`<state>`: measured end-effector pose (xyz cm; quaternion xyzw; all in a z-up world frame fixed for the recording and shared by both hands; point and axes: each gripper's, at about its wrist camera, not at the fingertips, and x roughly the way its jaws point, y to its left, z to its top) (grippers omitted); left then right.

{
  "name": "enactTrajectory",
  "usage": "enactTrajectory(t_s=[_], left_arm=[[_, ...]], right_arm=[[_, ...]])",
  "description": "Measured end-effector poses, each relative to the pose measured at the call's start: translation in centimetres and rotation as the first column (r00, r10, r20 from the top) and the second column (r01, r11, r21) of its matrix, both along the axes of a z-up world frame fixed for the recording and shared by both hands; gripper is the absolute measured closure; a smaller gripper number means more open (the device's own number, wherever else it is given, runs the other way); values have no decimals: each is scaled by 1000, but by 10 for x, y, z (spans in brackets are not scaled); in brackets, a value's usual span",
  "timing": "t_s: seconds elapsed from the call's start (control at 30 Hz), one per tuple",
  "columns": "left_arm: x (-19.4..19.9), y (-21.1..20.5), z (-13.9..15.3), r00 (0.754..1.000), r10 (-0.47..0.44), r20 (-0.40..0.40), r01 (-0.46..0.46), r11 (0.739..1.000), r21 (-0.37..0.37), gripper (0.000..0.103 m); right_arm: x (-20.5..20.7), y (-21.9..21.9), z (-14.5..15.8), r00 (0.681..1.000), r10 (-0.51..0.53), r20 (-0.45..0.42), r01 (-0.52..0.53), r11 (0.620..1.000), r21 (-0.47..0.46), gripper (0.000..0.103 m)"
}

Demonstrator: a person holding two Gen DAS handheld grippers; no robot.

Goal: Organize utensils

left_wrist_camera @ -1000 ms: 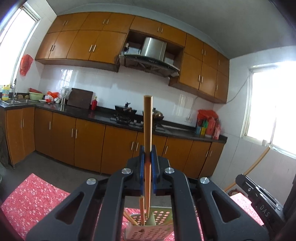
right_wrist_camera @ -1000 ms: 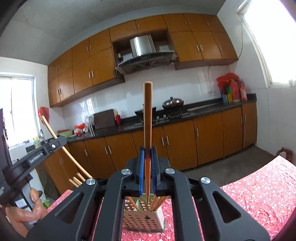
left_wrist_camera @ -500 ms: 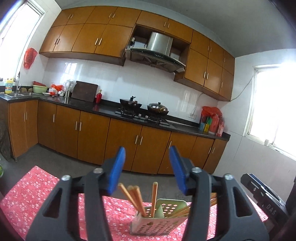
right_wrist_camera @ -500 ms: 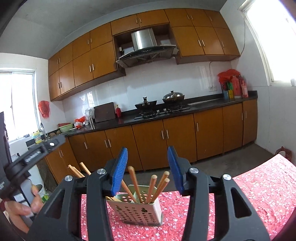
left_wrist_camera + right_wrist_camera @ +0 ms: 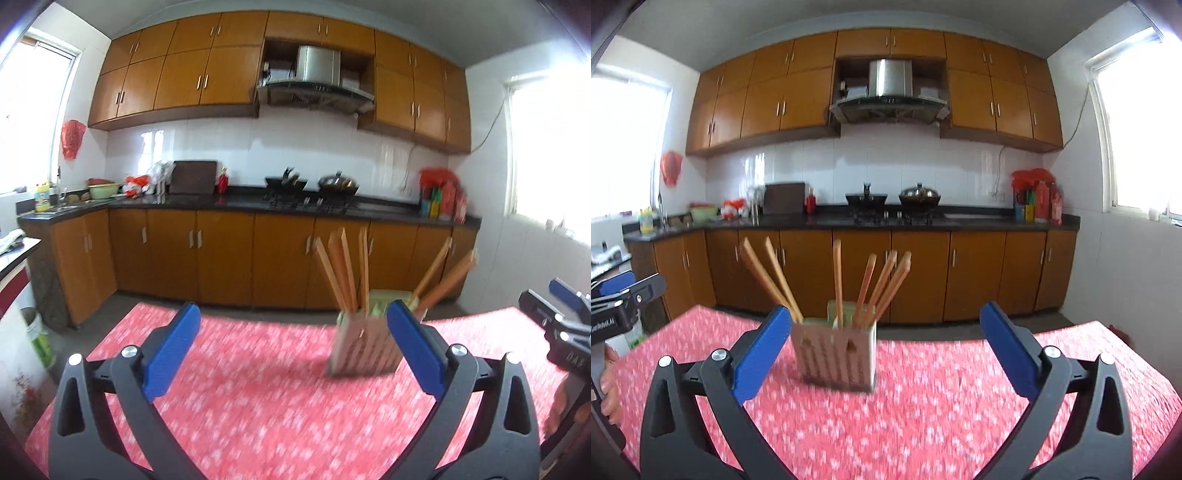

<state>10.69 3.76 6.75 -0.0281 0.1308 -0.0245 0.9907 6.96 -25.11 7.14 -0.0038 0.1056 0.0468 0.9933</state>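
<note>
A perforated beige utensil holder (image 5: pixel 364 345) (image 5: pixel 836 356) stands on the red flowered tablecloth (image 5: pixel 258 398) (image 5: pixel 923 406). Several wooden chopsticks (image 5: pixel 345 273) (image 5: pixel 837 280) stick up out of it, leaning apart. My left gripper (image 5: pixel 293 349) is open and empty, drawn back from the holder, which sits by its right finger. My right gripper (image 5: pixel 882 349) is open and empty, with the holder by its left finger. The right gripper also shows in the left wrist view at the right edge (image 5: pixel 565 306). The left gripper shows at the left edge of the right wrist view (image 5: pixel 617 295).
Behind the table runs a kitchen counter (image 5: pixel 923 221) with brown cabinets, a stove with two pans (image 5: pixel 892 201), a sink (image 5: pixel 62 208) at the left and bottles (image 5: pixel 1038 201) at the right. Floor lies between table and cabinets.
One second ago each gripper was shut on a chopstick above the holder. Both opened, the chopsticks dropped into the holder, and both grippers have pulled back and lowered.
</note>
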Motion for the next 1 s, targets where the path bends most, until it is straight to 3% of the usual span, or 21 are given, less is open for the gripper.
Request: enactTrajectory(t_s=[0.23, 0.47, 1.0], left_arm=[[-26, -6, -44, 997, 31, -64, -26, 996, 80, 4], [-38, -13, -72, 995, 36, -93, -26, 994, 103, 4], [-36, -18, -82, 992, 18, -129, -7, 996, 85, 4]], right_arm=[[-16, 9, -39, 995, -19, -98, 21, 1000, 11, 2], [-25, 11, -64, 989, -22, -143, 25, 1000, 16, 2], [-32, 4, -87, 981, -25, -195, 34, 999, 41, 2]])
